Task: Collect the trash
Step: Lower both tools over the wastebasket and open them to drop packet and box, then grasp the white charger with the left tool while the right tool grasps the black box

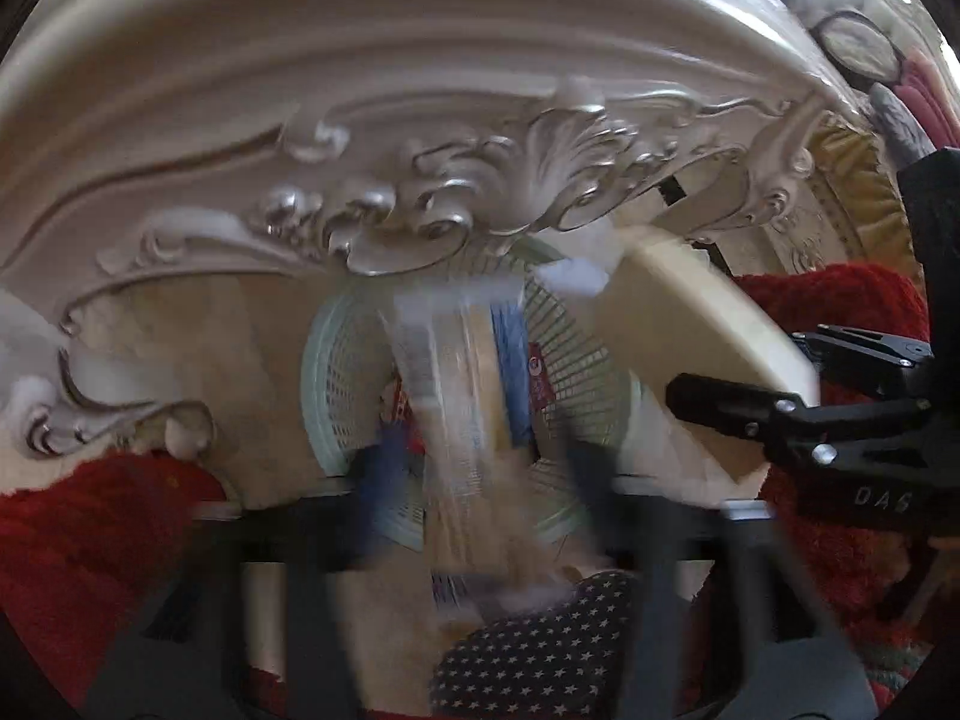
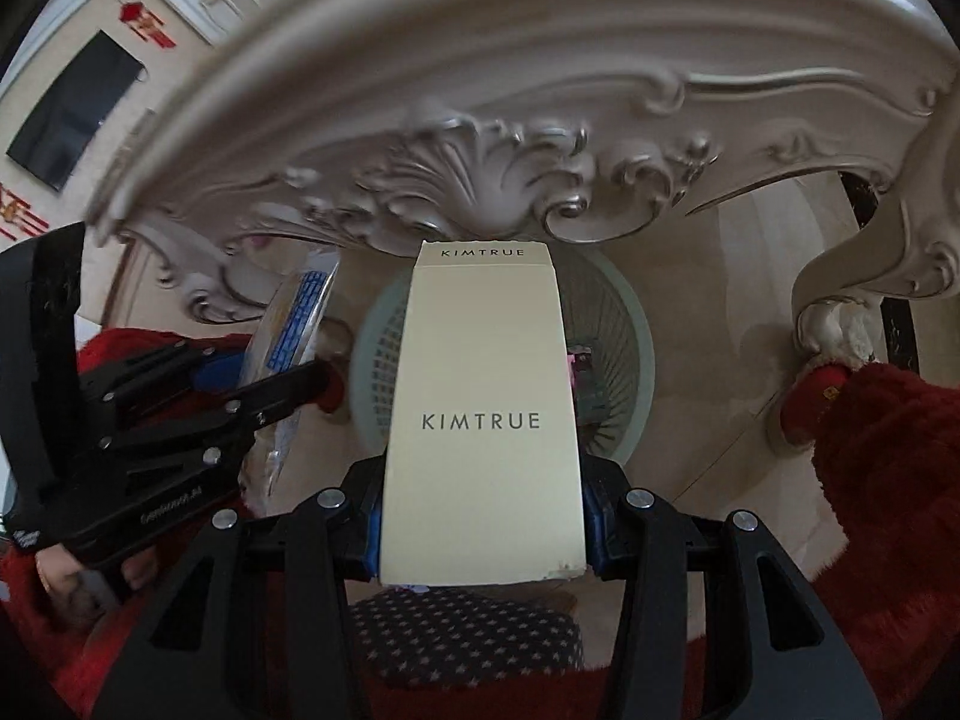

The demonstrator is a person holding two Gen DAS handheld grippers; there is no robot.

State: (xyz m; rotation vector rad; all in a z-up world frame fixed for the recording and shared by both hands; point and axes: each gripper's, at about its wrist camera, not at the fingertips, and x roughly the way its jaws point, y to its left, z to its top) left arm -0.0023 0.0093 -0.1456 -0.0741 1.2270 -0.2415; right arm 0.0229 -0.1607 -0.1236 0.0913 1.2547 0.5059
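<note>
Cream carton [image 2: 483,420] clamped upright between right gripper's [image 2: 483,531] fingers [image 2: 600,516]

a: what sort of place is this?
b: a home living room. ornate white carved table [image 2: 540,138], red shaggy rug [image 2: 888,450], dark wall tv [image 2: 78,108], red hanging decorations [image 2: 144,24], and a mesh wastebasket [image 2: 618,348] beneath.

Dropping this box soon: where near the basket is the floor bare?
Bare floor lies between the basket and the table leg, up to the red rug. The basket's other side is crowded by the packet.
</note>
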